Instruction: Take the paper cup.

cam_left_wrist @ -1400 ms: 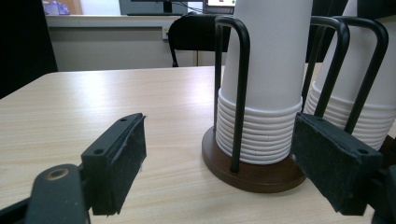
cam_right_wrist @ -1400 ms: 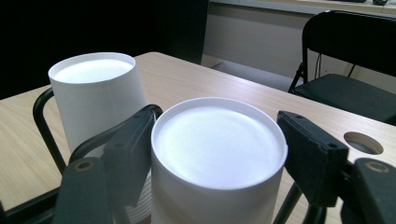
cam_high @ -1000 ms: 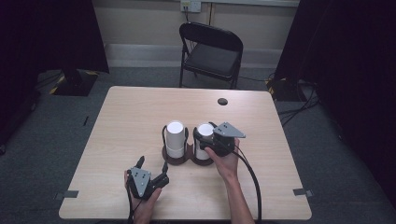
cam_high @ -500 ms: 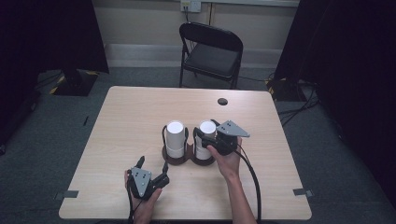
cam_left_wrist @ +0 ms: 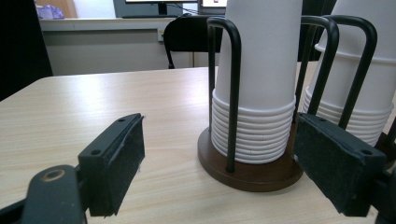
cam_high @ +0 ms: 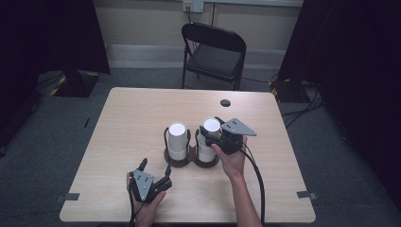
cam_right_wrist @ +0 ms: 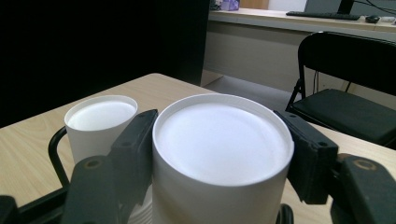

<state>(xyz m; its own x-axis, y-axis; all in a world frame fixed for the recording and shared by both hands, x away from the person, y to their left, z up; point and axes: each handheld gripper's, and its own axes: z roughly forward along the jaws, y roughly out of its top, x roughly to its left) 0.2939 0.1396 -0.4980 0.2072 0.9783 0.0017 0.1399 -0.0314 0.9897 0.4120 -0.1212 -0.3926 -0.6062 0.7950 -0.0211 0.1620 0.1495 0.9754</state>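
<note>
Item 1, right hand-held gripper: your jaws are clenched on the top cup of the right stack, one pad on each side of its upturned base. In the right gripper view the cup sits squarely between the pads, touching both.

Item 2, right stack: upside-down white paper cups, held upright in a black wire holder with a brown round base. It stands directly under and between your right jaws.

Item 3, left stack: same kind of cups, in the holder's other bay, just beside your right hand-held gripper on its left.

Item 4, left hand-held gripper: released, jaws wide apart with nothing between them, resting low near the bench edge in your hand. The holder stands near, ahead of it and slightly to its right.

Item 5, chair: black, folding, well beyond the far bench edge from both hand-held grippers.
</note>
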